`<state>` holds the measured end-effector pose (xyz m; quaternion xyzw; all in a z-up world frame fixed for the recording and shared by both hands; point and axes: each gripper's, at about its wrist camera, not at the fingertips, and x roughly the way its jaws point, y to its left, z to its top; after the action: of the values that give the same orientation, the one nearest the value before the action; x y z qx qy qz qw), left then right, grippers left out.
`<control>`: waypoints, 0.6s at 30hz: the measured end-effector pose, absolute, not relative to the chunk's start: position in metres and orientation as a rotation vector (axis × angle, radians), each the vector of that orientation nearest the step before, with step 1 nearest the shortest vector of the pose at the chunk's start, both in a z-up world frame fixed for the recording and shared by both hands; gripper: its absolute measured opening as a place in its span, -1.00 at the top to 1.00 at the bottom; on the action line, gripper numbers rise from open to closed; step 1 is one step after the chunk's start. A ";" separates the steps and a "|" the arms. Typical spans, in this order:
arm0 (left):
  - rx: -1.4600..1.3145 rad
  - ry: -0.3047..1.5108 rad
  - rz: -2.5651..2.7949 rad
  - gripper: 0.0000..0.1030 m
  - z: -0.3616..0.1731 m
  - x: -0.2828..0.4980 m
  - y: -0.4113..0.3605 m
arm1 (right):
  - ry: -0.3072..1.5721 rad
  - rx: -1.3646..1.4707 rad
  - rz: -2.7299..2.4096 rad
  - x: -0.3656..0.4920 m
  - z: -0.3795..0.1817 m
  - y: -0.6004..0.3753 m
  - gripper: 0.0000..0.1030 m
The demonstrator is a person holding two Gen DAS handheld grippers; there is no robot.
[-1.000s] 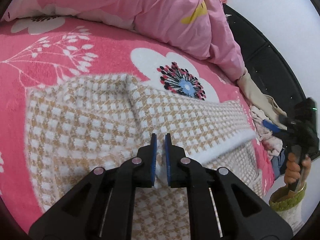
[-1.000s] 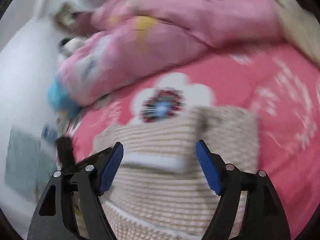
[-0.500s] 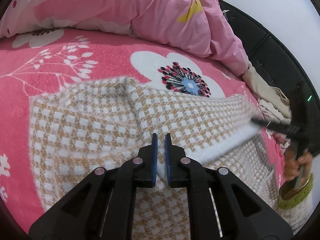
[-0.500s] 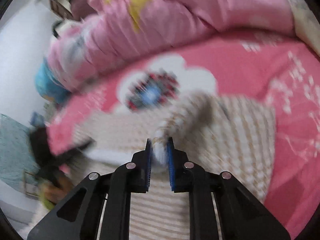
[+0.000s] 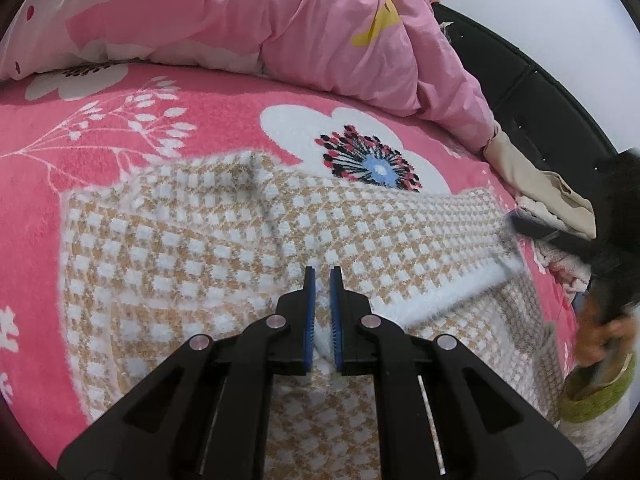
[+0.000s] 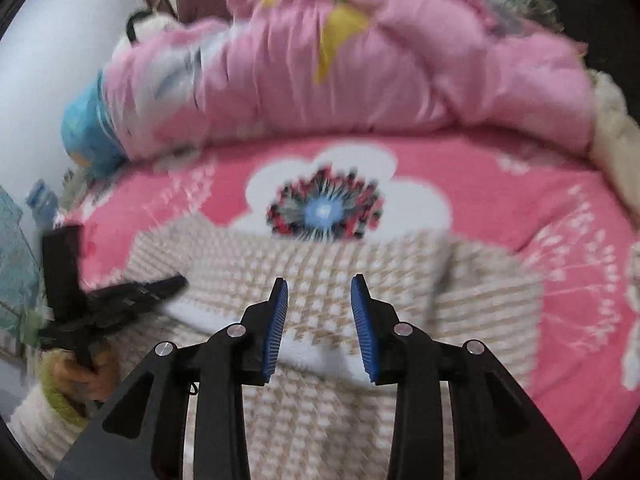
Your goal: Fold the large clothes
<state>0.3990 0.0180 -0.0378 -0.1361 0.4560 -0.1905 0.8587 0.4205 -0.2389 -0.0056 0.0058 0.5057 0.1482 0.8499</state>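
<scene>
Bedspread (image 5: 168, 184) under us, our left gripper (image 5: 322, 312) pinches the sweater (image 5: 180, 264) hem while the right gripper (image 6: 320, 320), just opening and empty, hovers above its fold.

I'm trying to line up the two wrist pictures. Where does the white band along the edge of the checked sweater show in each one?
Left wrist view: the white band runs diagonally from between the left gripper up to the right.
Right wrist view: the white band lies low in the middle, behind the open right gripper.
Shared landmark: the blue-centred flower on the pink blanket.
</scene>
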 end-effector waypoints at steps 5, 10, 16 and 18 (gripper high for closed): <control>-0.288 0.946 -0.413 0.87 -0.039 0.396 0.023 | 1.100 0.175 0.319 0.415 -0.010 -0.259 0.33; -0.319 0.949 -0.411 0.87 -0.036 0.395 0.028 | 0.987 0.105 0.408 0.403 0.032 -0.217 0.20; -0.302 0.872 -0.341 0.77 0.001 0.384 0.043 | 0.983 -0.102 0.379 0.399 -0.020 -0.165 0.09; -0.291 0.844 -0.348 0.71 0.018 0.388 0.039 | 0.961 -0.142 0.365 0.386 -0.012 -0.162 0.09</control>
<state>0.3882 0.0389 0.0178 -0.1400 0.4061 -0.1673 0.8874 0.3856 -0.1621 -0.0116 -0.0681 0.4594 0.1745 0.8682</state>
